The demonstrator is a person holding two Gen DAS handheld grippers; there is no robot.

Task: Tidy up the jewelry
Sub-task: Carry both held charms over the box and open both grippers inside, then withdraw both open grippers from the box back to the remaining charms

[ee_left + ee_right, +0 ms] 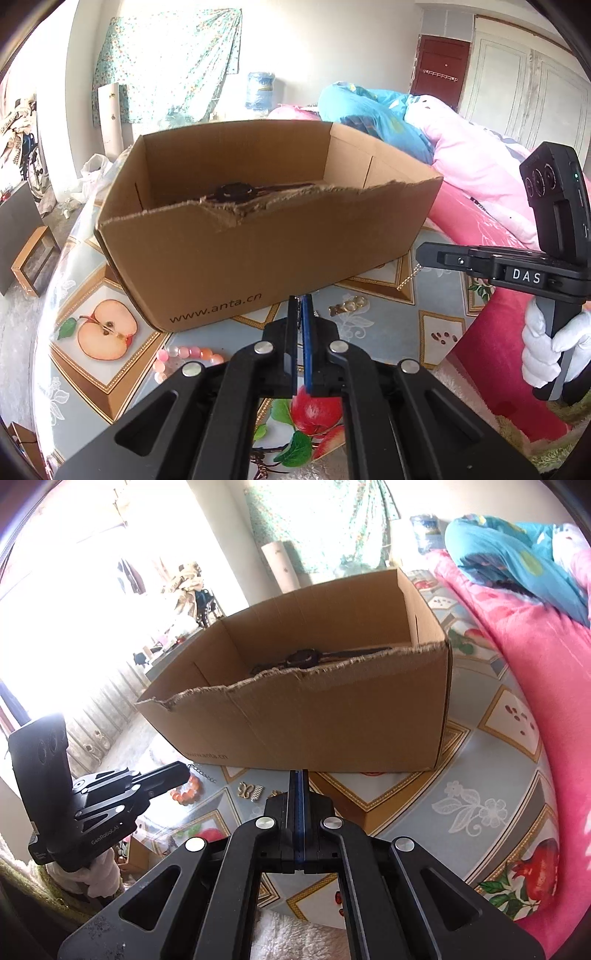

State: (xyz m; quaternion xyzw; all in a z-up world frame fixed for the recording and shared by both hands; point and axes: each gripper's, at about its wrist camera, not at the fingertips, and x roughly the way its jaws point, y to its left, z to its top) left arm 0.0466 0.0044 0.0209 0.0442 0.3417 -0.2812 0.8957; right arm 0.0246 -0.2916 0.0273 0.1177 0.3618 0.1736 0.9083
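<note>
Jewelry (pixel 347 305) beside torn cardboard box (pixel 258 236)

A pink quilt (pixel 476 162) and blue bedding (pixel 369 110) lay beside the fruit-patterned tablecloth (pixel 480 797); floral fabric (pixel 166 62) hung behind.

Left wrist view: cardboard box (pixel 266 236) sits on the table (pixel 436 325), straight ahead of the left gripper's (pixel 300 301) fingers. A watch (pixel 236 192) lies in the box, behind its torn near wall. A metal clasp piece (pixel 349 306) lies on the table just right of the fingertips, near the box's front. A thin chain (pixel 410 278) hangs further right, below the right gripper (pixel 424 254). A bead bracelet (pixel 184 356) lies left of the fingers, nearer the camera. Bedding (pixel 476 166) is piled right of and behind the box.
</note>
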